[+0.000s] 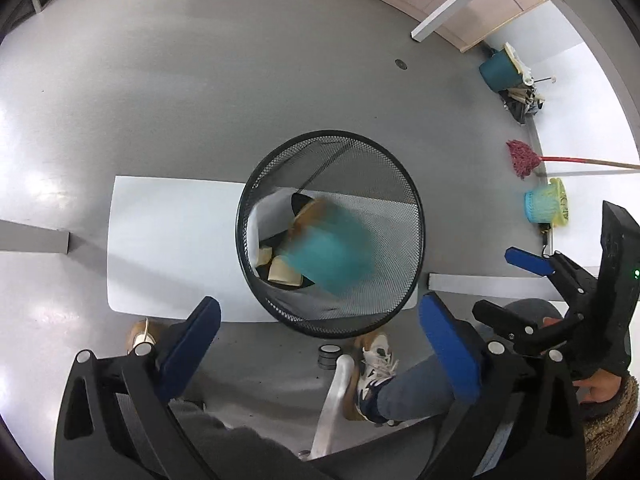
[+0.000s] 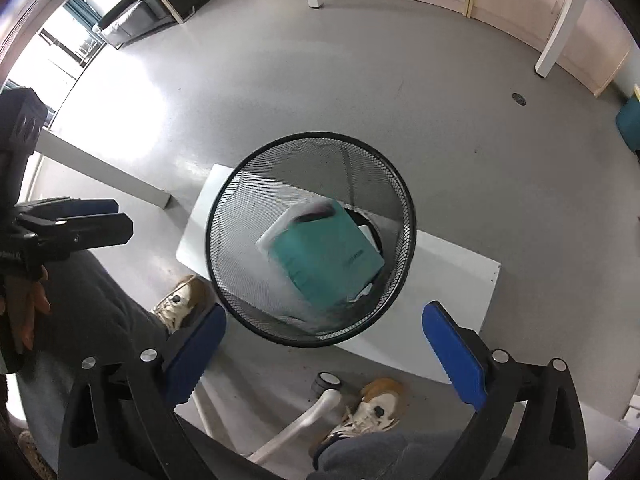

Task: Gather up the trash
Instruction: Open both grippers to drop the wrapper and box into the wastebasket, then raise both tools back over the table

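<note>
Teal rectangular packet (image 2: 324, 256): inside round black wire-mesh bin (image 2: 224, 280), directly beneath both grippers' wide-open, empty jaws; apparently released there for disposal.

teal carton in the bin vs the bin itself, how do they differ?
The carton is solid teal with a flat printed face; the bin is black see-through mesh. The carton is boxy and lies tilted; the bin is round and stands upright. The carton is motion-blurred; the bin is sharp. Shared: both sit over the white sheet.
</note>
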Available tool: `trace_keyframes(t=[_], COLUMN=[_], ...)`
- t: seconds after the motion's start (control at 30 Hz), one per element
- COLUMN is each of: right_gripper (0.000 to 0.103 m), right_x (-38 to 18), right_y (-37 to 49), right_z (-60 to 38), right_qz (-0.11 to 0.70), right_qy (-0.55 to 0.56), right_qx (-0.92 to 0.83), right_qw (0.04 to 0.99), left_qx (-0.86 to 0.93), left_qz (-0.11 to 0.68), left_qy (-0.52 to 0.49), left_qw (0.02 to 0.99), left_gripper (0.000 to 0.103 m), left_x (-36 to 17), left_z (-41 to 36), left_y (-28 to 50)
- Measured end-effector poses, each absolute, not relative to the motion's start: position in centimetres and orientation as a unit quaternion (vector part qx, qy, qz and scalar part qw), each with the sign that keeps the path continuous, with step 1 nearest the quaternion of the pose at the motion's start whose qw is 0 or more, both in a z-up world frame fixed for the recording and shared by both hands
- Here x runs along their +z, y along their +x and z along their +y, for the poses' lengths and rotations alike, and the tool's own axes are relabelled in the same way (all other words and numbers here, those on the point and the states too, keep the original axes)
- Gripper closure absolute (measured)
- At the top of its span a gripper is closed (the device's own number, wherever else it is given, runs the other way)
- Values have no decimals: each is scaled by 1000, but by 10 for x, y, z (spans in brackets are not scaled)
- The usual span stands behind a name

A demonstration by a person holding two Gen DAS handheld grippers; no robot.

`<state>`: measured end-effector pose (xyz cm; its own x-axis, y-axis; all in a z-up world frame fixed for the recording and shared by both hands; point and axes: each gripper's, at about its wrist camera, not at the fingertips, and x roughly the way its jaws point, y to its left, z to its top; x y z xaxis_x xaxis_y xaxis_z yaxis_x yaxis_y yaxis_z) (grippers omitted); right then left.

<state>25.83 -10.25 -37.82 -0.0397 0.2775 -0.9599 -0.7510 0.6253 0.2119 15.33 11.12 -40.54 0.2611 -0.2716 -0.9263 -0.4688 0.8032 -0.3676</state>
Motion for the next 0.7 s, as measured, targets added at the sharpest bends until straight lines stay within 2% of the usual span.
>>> trace_keyframes(t=[0.4, 0.7], right_gripper=[3, 3], right_x=[-359, -329], right_y=[225, 183], right_z=[-121, -152], right_qz=[607, 574], right_qy=[-196, -202], right_qx=[380, 385], right_qw=[669, 693], left_qx=[75, 90], left_qz=[601, 534], left_qy=[-283, -237], left_qw=[744, 807], left_gripper=[4, 4], left_x=[-380, -325], left_z=[71, 47], left_y=[121, 86])
